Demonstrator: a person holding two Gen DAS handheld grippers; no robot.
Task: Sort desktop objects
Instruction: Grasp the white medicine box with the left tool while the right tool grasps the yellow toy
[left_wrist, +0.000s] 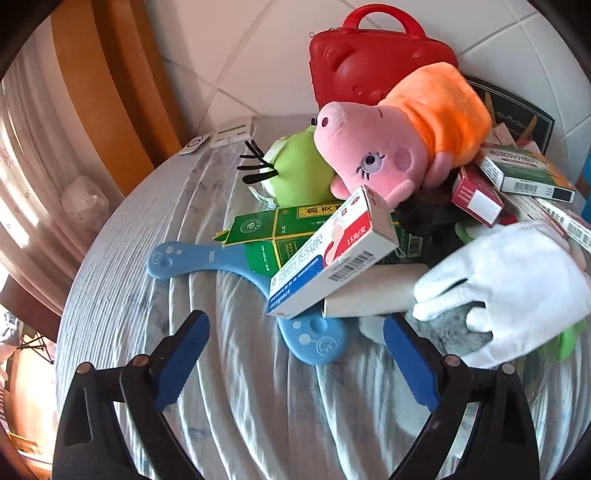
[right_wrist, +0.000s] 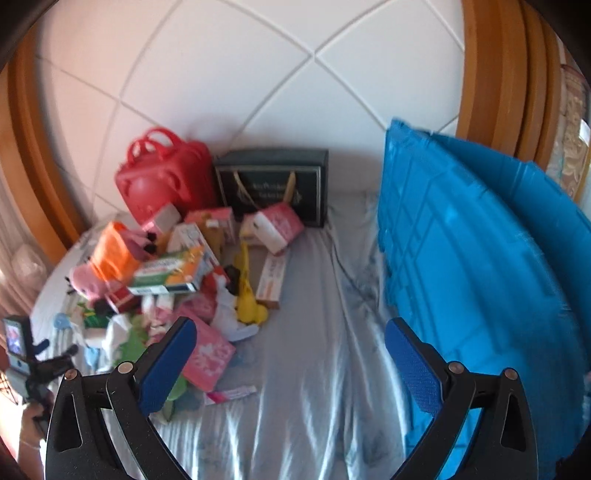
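A heap of objects lies on a grey cloth. In the left wrist view my left gripper (left_wrist: 295, 354) is open and empty, just short of a blue boomerang-shaped toy (left_wrist: 207, 258) and a white-and-blue medicine box (left_wrist: 332, 254) leaning on a paper tube (left_wrist: 373, 295). A pink pig plush (left_wrist: 391, 147) in orange, a green plush (left_wrist: 299, 170) and a green box (left_wrist: 280, 236) lie behind. In the right wrist view my right gripper (right_wrist: 291, 358) is open and empty above bare cloth, right of the heap (right_wrist: 177, 280) with its pink box (right_wrist: 208, 354).
A red plastic case (left_wrist: 369, 62) and a dark gift bag (right_wrist: 273, 184) stand at the back wall. A white-gloved hand (left_wrist: 517, 288) rests on a grey plush at the right. A blue crate (right_wrist: 472, 266) stands at the right in the right wrist view. Two remotes (left_wrist: 221, 138) lie far left.
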